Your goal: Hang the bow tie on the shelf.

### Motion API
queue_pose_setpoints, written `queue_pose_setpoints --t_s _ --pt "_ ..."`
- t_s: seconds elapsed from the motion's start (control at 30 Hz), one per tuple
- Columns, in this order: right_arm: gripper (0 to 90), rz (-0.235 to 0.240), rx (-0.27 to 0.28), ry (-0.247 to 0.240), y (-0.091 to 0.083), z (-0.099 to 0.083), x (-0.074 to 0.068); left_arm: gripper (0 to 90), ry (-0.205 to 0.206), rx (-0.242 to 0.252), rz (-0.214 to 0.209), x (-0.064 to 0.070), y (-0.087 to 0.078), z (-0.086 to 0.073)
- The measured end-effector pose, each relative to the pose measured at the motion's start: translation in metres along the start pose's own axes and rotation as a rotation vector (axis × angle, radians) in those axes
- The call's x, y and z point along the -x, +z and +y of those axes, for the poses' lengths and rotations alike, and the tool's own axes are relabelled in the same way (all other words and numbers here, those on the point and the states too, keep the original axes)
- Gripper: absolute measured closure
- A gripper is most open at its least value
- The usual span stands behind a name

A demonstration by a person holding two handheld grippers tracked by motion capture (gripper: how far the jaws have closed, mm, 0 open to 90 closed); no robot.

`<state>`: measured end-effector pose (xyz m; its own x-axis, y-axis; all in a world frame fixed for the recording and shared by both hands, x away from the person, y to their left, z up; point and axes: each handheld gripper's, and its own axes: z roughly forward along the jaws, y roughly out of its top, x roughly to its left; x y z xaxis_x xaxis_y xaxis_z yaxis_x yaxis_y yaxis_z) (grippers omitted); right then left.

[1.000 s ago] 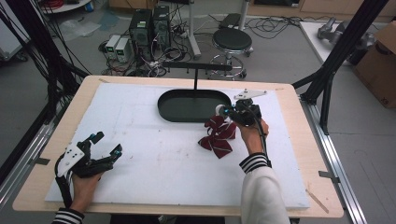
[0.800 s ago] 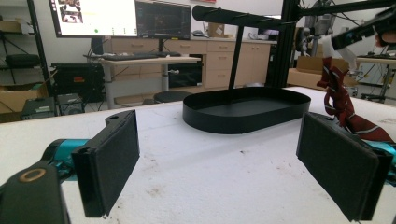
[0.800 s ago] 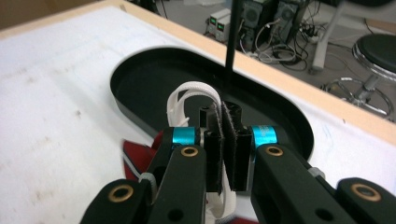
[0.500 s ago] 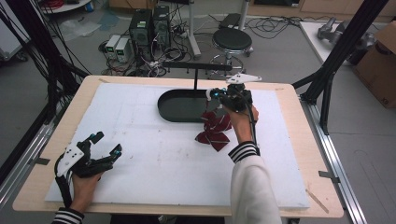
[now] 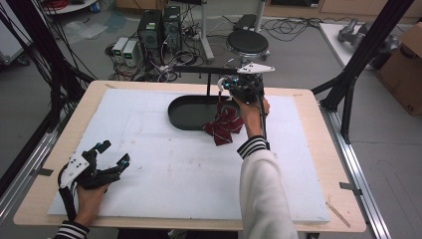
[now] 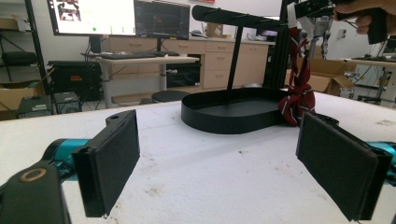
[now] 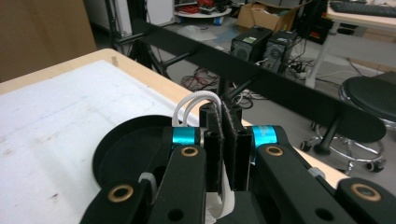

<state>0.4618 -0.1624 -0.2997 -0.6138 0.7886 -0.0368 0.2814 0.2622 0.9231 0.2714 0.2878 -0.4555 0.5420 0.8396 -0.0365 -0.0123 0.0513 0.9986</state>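
A dark red striped bow tie [image 5: 224, 127] hangs from its white elastic loop [image 7: 191, 100], and my right gripper [image 5: 228, 85] is shut on that loop. The gripper is held up just short of the black horizontal bar [image 5: 199, 69] of a stand; the bar [image 7: 261, 70] crosses right beyond the fingertips. The tie's lower end rests at the right rim of the stand's black oval tray [image 5: 186, 112]. My left gripper [image 5: 114, 152] lies at the table's front left, open with nothing between its pads [image 6: 112, 163]. From there the bow tie [image 6: 296, 98] dangles beside the tray [image 6: 224, 116].
A white mat [image 5: 149, 149] covers most of the wooden table [image 5: 308, 99]. Beyond the far edge are computer towers [image 5: 159, 27], cables and a black stool [image 5: 247, 42]. Black frame posts [image 5: 358, 59] stand at the table's right and left sides.
My right gripper has risen and moved left and away, carrying the bow tie from the mat up toward the stand's bar. The left gripper has stayed still.
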Motion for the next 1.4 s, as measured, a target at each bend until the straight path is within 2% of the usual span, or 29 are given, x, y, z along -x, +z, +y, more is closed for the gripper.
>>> queue_pose_setpoints --t_s 0.1,0.27,0.33,0.43,0.5,0.7,0.8,0.87,1.03,1.4 --pt "87.4 -0.014 0.02 -0.015 0.004 0.006 0.002 13.9 -0.005 -0.001 0.0 0.0 0.0 0.0" --pt "87.4 -0.01 0.018 -0.004 0.011 0.017 0.005 13.8 -0.01 0.001 -0.001 -0.001 0.0 0.0" --pt "87.4 -0.028 0.033 -0.025 0.013 0.022 0.005 13.9 -0.01 0.0 -0.002 -0.001 0.0 0.0" --pt "87.4 -0.026 0.016 -0.011 0.016 0.029 0.008 13.9 -0.014 0.002 -0.001 -0.001 0.0 0.0" --pt "87.4 -0.038 0.04 -0.019 0.017 0.034 0.008 13.8 -0.014 0.003 -0.002 -0.001 0.0 0.0" --pt "87.3 -0.034 0.041 -0.017 0.024 0.043 0.011 13.9 -0.014 0.002 -0.001 -0.001 0.0 0.0" --pt "87.3 -0.042 0.056 -0.037 0.028 0.048 0.012 13.9 -0.014 0.003 -0.001 -0.001 0.0 0.0" --pt "87.2 -0.061 0.046 -0.052 0.031 0.047 0.012 13.8 -0.014 0.004 0.0 -0.001 0.0 0.0" --pt "87.0 -0.067 0.014 -0.027 0.04 0.04 0.019 13.9 -0.012 0.002 0.0 -0.001 -0.001 0.0" --pt "83.9 -0.11 -0.054 -0.08 0.043 0.035 0.025 13.9 -0.011 0.002 0.0 -0.001 -0.001 0.0"
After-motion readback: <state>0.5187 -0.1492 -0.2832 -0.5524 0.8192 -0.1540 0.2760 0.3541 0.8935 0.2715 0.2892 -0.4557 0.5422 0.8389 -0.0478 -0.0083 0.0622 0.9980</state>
